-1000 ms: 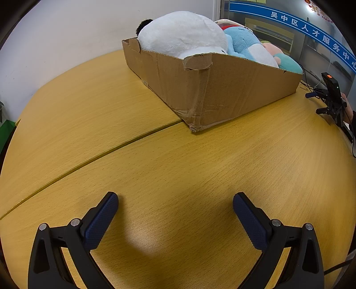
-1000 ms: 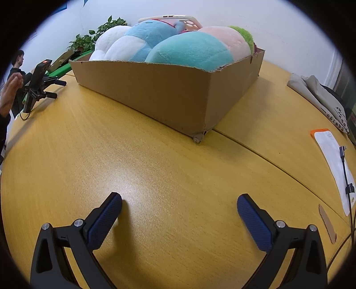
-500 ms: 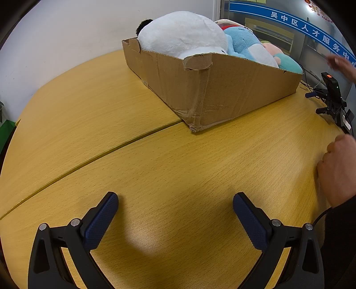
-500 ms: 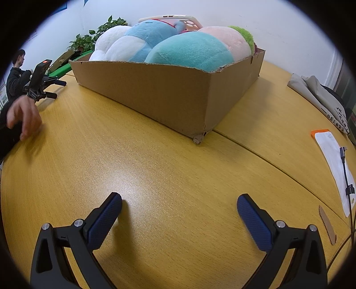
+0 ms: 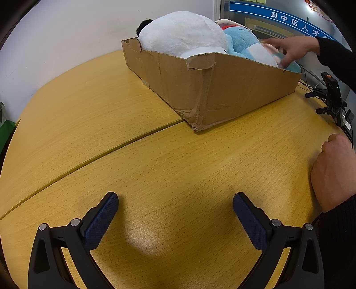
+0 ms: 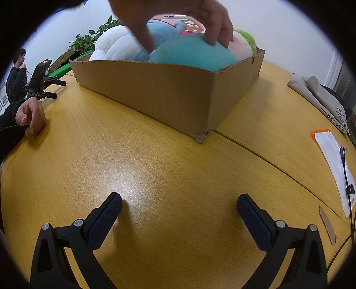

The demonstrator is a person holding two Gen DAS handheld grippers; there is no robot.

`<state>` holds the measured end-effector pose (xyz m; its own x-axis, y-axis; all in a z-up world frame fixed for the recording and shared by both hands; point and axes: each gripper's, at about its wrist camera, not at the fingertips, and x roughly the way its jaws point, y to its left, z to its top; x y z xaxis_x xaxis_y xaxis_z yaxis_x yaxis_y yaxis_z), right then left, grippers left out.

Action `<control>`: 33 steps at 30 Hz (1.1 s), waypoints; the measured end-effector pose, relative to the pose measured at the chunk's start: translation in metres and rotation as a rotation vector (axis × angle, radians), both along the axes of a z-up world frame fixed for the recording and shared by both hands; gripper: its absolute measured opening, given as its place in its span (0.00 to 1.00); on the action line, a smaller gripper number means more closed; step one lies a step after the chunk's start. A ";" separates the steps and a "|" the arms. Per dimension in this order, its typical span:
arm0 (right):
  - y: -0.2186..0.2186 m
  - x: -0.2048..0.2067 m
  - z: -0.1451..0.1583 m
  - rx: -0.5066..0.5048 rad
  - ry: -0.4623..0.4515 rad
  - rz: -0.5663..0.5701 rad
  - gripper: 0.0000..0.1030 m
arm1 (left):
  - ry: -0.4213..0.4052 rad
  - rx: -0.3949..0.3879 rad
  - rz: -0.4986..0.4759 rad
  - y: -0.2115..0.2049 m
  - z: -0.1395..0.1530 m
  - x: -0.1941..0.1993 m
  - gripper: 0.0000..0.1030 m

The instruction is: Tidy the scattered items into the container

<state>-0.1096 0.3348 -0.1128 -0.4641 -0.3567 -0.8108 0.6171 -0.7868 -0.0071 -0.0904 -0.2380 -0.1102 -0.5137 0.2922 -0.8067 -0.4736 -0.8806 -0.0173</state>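
Two fisheye views look out along two hand-held grippers over a curved wooden table (image 5: 93, 124).

At the left of the left wrist view, bare tabletop runs to a white wall. In the foreground the left gripper (image 5: 175, 213) sits low over the wood, its blue-padded fingers spread wide with nothing between them. Right of centre stands the cardboard box (image 5: 224, 91) — the container — packed with plush toys: a white plush (image 5: 182, 33), then a blue plush (image 5: 242, 42). A bare hand (image 5: 287, 47) reaches in over the box's far end, and another hand (image 5: 333, 171) rests on the table at the right edge, near a small black tripod device (image 5: 332, 97).

In the right wrist view, a person stands far left in the background. The box (image 6: 178, 95) fills the centre, where the reaching hand (image 6: 178, 20) presses on a teal plush (image 6: 193, 55). The right gripper (image 6: 179, 213) is likewise wide apart and empty. At the right lie a folded cloth bag (image 6: 320, 95) and a white packet (image 6: 333, 166) with a cable.

No loose toys are visible on the table, so the tidying looks essentially finished — or being reset by hand. The next move probably calls for waiting until the hands withdraw.
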 end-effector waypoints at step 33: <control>0.000 -0.001 0.000 0.000 -0.001 -0.003 1.00 | 0.000 -0.001 -0.001 0.000 -0.001 -0.004 1.00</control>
